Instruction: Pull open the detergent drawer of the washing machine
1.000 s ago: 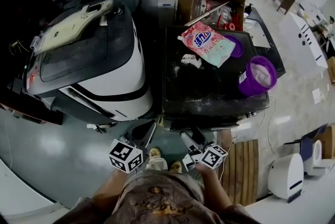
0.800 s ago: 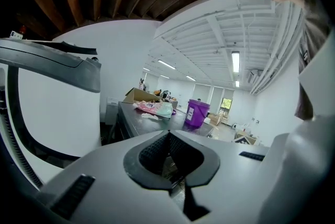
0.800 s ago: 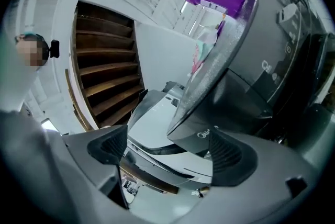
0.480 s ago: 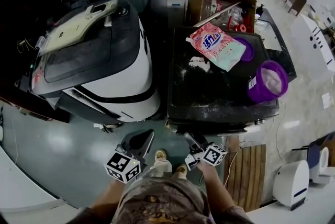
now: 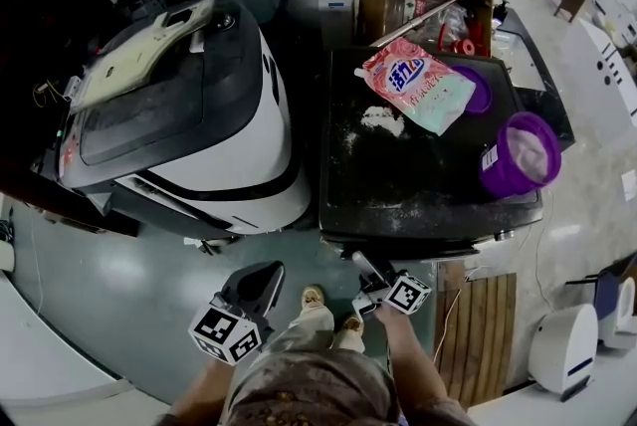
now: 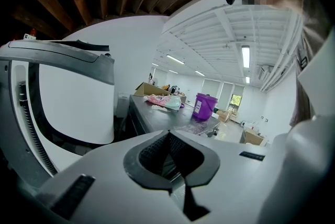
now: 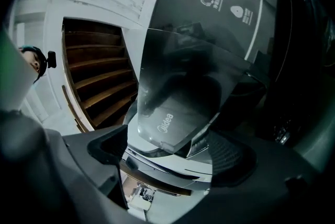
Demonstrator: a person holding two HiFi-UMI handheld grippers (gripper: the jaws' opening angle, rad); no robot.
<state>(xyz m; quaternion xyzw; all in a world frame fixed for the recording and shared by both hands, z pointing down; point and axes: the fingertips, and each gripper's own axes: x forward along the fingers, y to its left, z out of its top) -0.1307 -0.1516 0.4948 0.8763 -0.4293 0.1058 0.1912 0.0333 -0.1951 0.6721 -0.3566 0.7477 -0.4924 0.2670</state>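
The dark washing machine (image 5: 418, 185) stands at centre right in the head view, and its front face is hidden below the top's near edge. My right gripper (image 5: 360, 262) points at the machine's front left corner, jaws open. In the right gripper view the grey drawer front (image 7: 175, 113) with a printed brand name fills the space just beyond my right gripper (image 7: 167, 157); I cannot tell if a jaw touches it. My left gripper (image 5: 269, 272) hangs lower left over the floor, away from the machine. The left gripper (image 6: 177, 182) is shut on nothing.
A white and black machine (image 5: 189, 115) stands close on the left. On the washer's top lie a pink detergent bag (image 5: 418, 86), spilled powder and a purple tub (image 5: 518, 155). A cardboard box (image 5: 428, 1) sits behind. A wooden mat (image 5: 478, 334) lies on the floor at right.
My left gripper has dropped down and to the left, away from the machines. The right gripper stays at the washer's front left corner. The head camera has shifted slightly.
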